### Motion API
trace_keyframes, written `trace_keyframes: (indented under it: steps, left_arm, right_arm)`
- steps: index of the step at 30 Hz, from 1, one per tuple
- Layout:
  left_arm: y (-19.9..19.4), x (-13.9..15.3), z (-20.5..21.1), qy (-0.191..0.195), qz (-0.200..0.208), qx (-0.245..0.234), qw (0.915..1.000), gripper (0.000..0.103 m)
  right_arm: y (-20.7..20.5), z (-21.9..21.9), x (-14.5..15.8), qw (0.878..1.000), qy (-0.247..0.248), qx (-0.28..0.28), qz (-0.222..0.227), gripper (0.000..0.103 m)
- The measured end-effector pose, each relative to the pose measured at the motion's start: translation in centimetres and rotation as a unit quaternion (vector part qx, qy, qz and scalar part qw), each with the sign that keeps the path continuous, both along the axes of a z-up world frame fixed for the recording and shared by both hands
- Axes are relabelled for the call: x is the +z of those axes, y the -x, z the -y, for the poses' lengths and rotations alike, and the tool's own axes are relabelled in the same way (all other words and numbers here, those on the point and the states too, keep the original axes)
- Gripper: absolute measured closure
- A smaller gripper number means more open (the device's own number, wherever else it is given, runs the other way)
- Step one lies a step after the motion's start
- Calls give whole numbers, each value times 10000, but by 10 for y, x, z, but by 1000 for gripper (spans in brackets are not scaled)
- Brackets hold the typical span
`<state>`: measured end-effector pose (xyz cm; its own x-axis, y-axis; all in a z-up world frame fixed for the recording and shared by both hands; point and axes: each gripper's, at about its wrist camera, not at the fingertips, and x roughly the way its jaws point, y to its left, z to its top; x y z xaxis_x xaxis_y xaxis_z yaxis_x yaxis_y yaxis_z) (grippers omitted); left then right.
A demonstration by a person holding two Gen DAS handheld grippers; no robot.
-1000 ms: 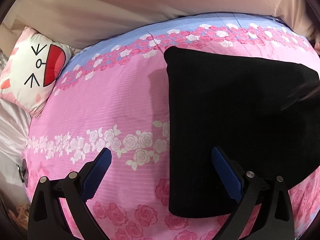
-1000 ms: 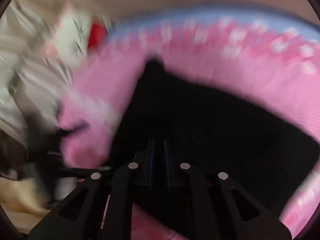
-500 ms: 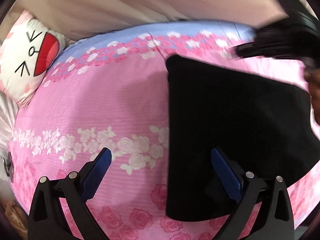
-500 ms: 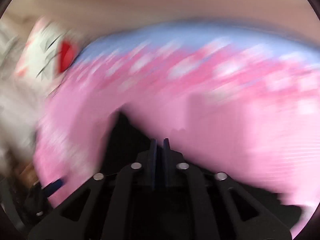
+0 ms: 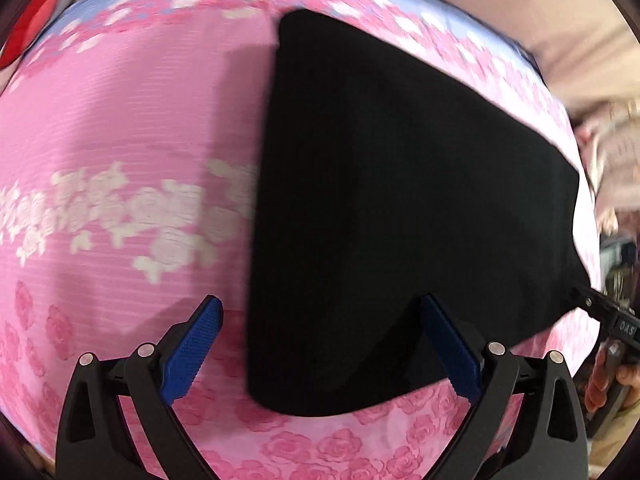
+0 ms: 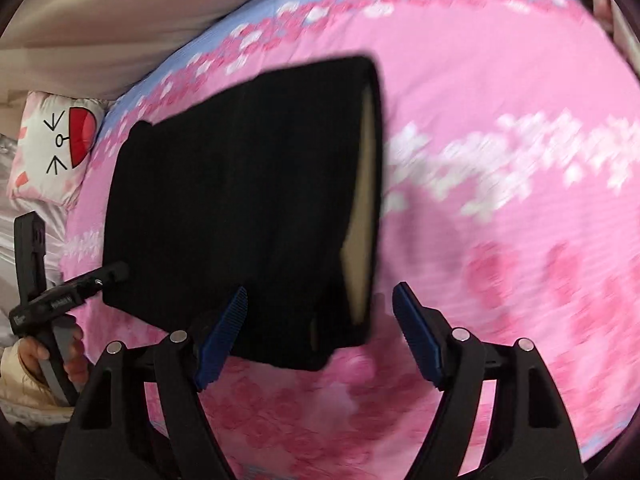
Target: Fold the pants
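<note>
Black pants [image 5: 400, 200] lie folded flat on the pink rose bedspread [image 5: 120, 140]. My left gripper [image 5: 324, 344] hangs open just above them; the pants' left edge runs between its blue pads and the right pad is over the cloth. In the right wrist view the pants [image 6: 240, 200] show a tan lining [image 6: 362, 220] along their right edge. My right gripper [image 6: 320, 336] is opening. The pants' near right corner lies between its pads, which do not press on it. One left gripper finger [image 6: 108, 274] sits at the pants' near left corner.
A cat-face pillow [image 6: 56, 152] lies at the bed's far left corner, beside pale satin bedding. A beige curtain [image 6: 120, 20] hangs behind the bed. A hand [image 6: 72, 344] holds the left gripper's handle. Bare bedspread stretches to the right of the pants [image 6: 520, 240].
The right gripper, shut before, swept across the bed and now has its jaws apart at the pants' corner. The left gripper tilted further down, and the pillow slid almost out of its view.
</note>
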<state>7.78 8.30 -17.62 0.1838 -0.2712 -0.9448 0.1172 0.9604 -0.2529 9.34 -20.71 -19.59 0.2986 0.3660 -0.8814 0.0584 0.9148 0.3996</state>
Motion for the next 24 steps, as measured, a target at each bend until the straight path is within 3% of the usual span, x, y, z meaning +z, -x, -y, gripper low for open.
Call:
trace_keyframes:
  steps: [2,5,6,8,12,14,19,21,23,24]
  left_arm:
    - [-1,-5,6,-86,-38,-19,10000,8]
    - [-4,-8,6,22,-55,33,10000,14]
    - [-4,-7,7,51,-43,-16,10000,23]
    - [-1,-4,10,85,-23,-129,9999,36]
    - [6,10,2,339,-10,-156,9993,73]
    - [8,16,-7,490,-54,-202,9986,79]
    - [32,35,-18,735,-270,-463,9959,83]
    - [47,35,-19,683,-396,-529,9955,79]
    - [54,26,-18,325,-378,-502,9975,67]
    - [55,25,-20,216,-313,-405,9985,66]
  right_arm:
    - [-2,-10,-4,10000,38,5,0,35]
    - [-5,-7,-11,9992,-316,-243,-34,41]
    - [-3,-5,-13,9989,-391,-260,-41,44]
    - [-3,-1,-11,9979,-599,-213,-108,61]
    - [0,7,0,9963,-833,-104,-168,69]
    - [5,9,5,9944,-1038,-59,-205,70]
    - [32,10,18,9924,-1168,217,-335,71]
    - [37,8,13,9924,-1132,252,-422,69]
    - [41,15,2,9943,-882,187,-568,55]
    - [42,22,3,9960,-697,44,-564,52]
